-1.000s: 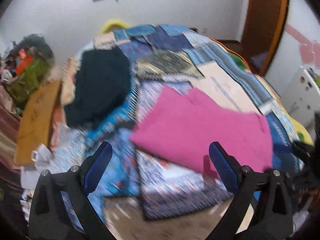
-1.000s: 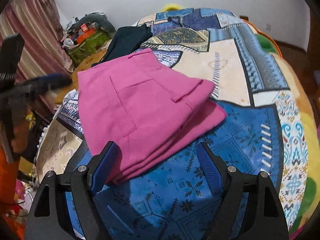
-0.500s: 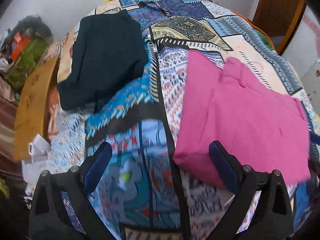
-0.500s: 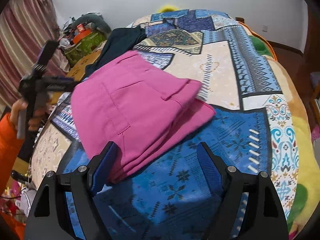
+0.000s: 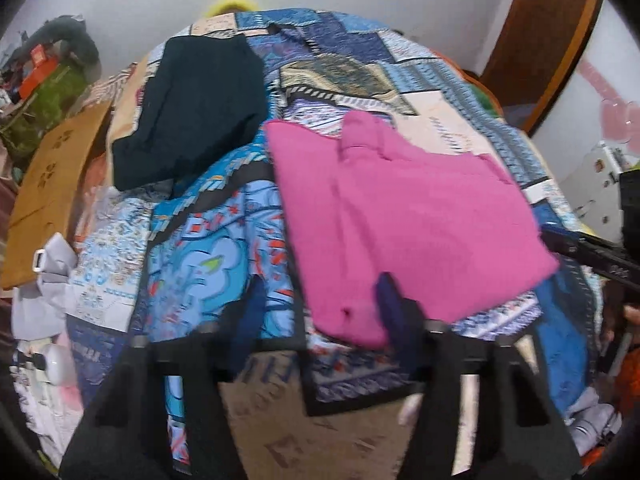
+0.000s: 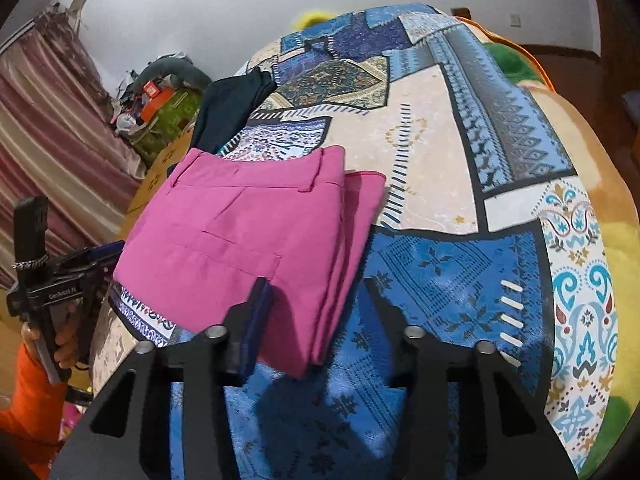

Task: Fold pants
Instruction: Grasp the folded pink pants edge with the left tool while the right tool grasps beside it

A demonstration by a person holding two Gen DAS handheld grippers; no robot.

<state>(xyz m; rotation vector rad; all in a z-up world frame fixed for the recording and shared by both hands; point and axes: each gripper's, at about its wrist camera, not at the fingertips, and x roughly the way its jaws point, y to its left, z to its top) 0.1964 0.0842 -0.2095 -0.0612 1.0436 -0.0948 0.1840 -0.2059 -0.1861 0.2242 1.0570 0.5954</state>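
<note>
The pink pants (image 5: 404, 216) lie folded into a flat rectangle on the patterned blue bedspread (image 5: 208, 248). They also show in the right wrist view (image 6: 248, 240), waistband toward the far side. My left gripper (image 5: 320, 304) is open, its jaws narrower than before, and its right finger overlaps the pants' near corner. My right gripper (image 6: 316, 300) is open, with the near folded edge of the pants between its fingers. Neither gripper is closed on the cloth. The left gripper also shows at the left edge of the right wrist view (image 6: 56, 280).
A dark folded garment (image 5: 192, 108) lies on the bed beyond the pants. A brown cardboard sheet (image 5: 48, 184) and clutter (image 5: 44, 84) stand left of the bed. A wooden door (image 5: 536, 40) is at the far right. Striped curtains (image 6: 44, 152) hang left.
Both grippers have come closer to the pants' near edge and their jaws have narrowed. The pants now lie flatter and squarer on the bed.
</note>
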